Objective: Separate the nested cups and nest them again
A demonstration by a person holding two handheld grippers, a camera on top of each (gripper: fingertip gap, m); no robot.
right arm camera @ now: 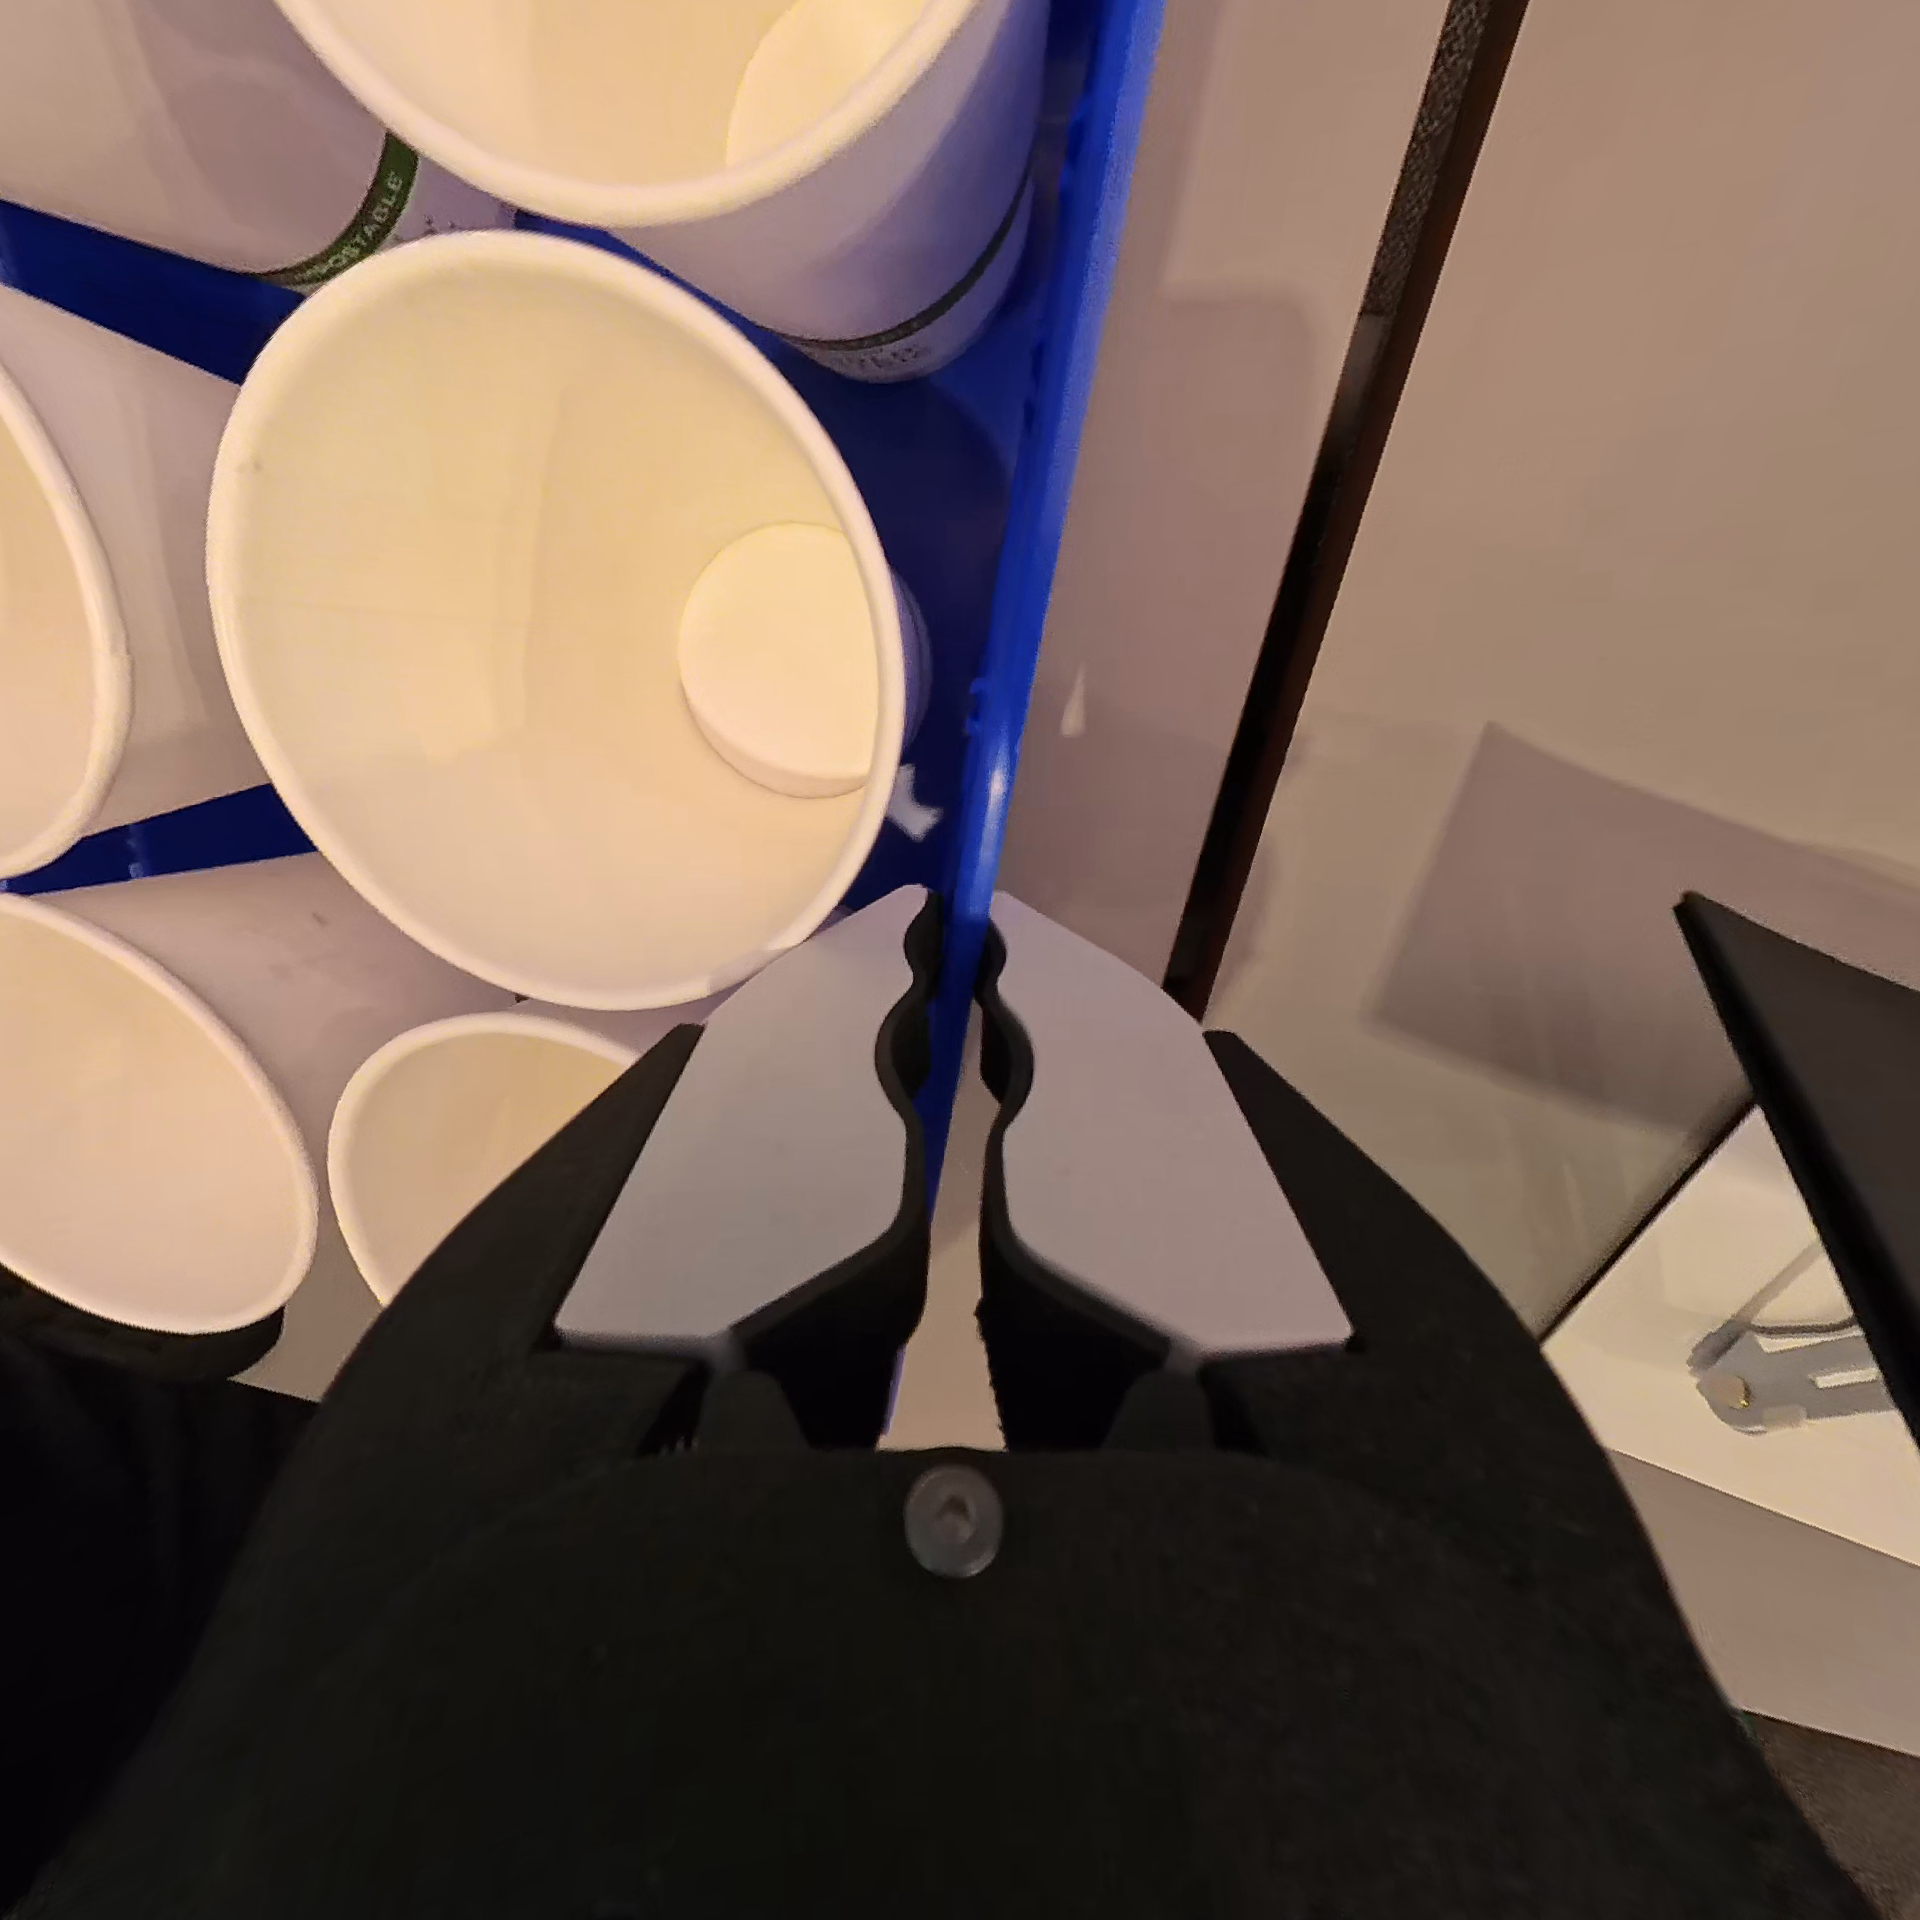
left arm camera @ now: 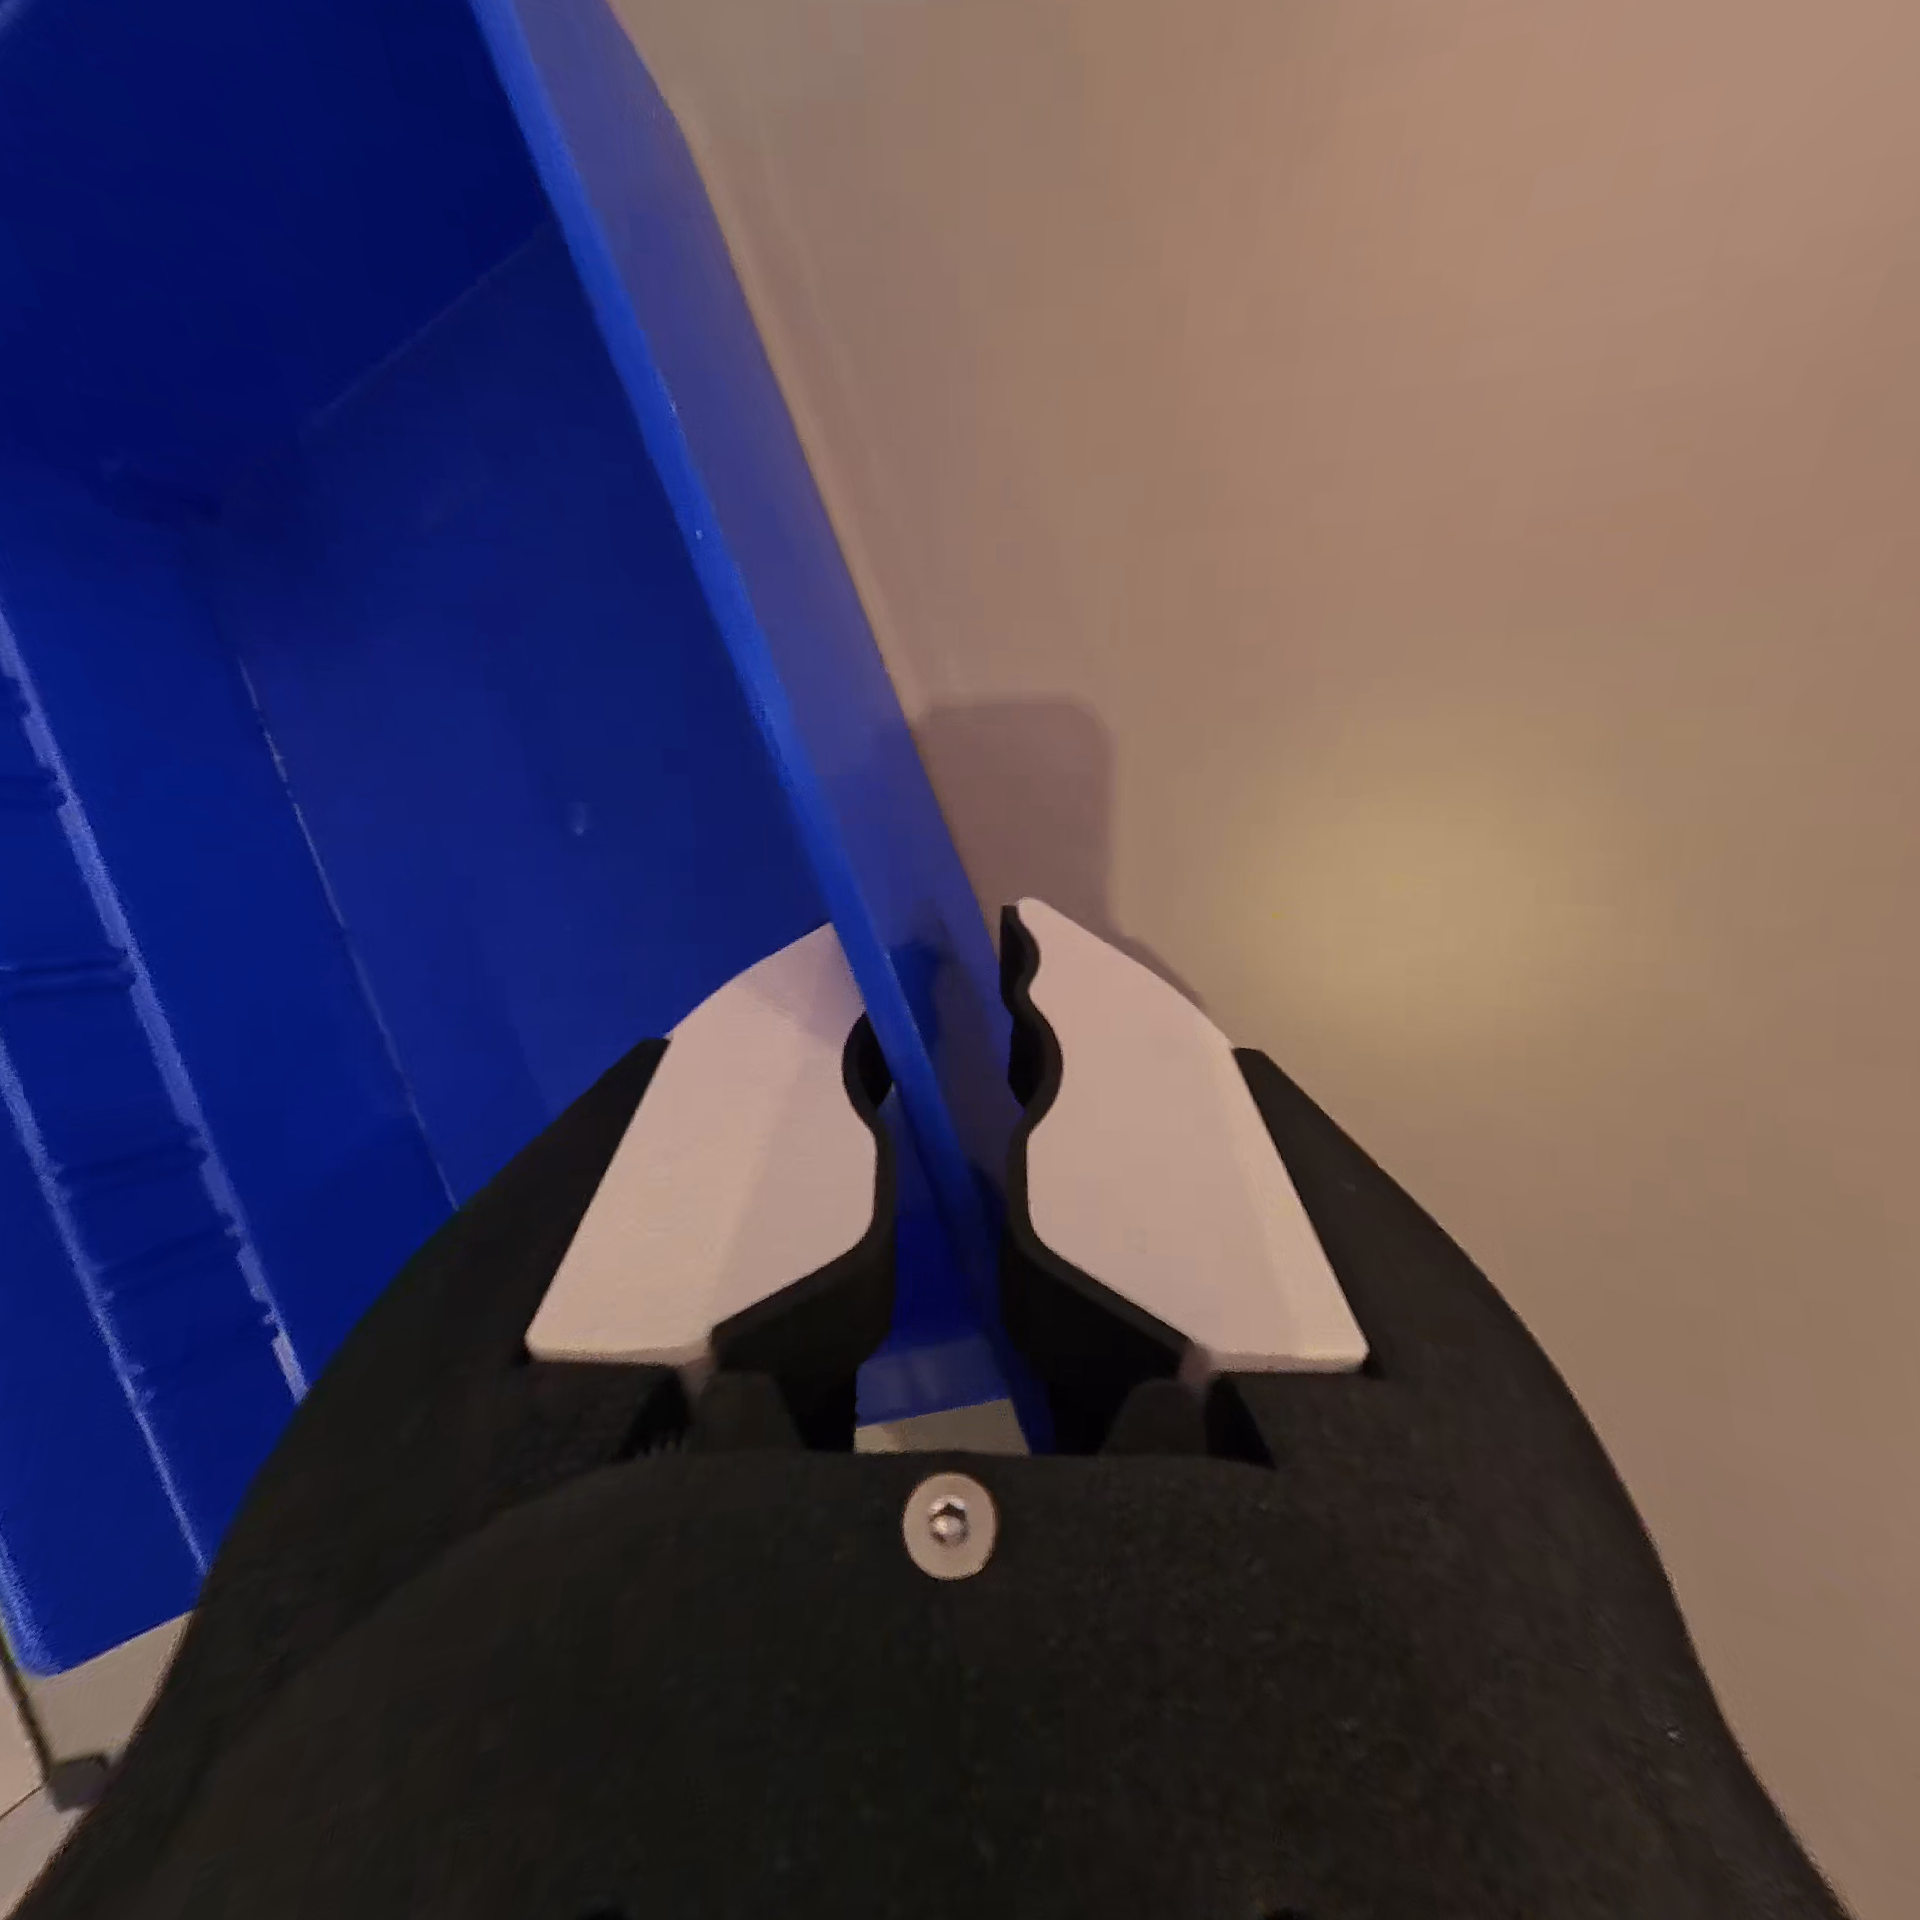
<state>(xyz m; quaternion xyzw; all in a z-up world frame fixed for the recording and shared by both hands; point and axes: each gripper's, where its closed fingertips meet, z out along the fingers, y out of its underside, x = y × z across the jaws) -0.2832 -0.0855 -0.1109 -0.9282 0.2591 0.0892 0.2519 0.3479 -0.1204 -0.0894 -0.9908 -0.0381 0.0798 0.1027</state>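
Gripping one blue bin (right arm camera: 1049, 436) — two grippers; six cups (right arm camera: 540, 623) inside.

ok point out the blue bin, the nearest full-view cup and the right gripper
blue bin (right arm camera: 1023, 623), right wrist view, on its side wall
paper cup (right arm camera: 468, 623), right wrist view, on its inner wall
right gripper (right arm camera: 961, 925), right wrist view, between the fingertips

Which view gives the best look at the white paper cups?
The right wrist view. It shows several white paper cups with open mouths toward the camera inside a blue bin, whose wall the right gripper clamps. The left wrist view shows no cups, only a blue bin wall between the left gripper's jaws.
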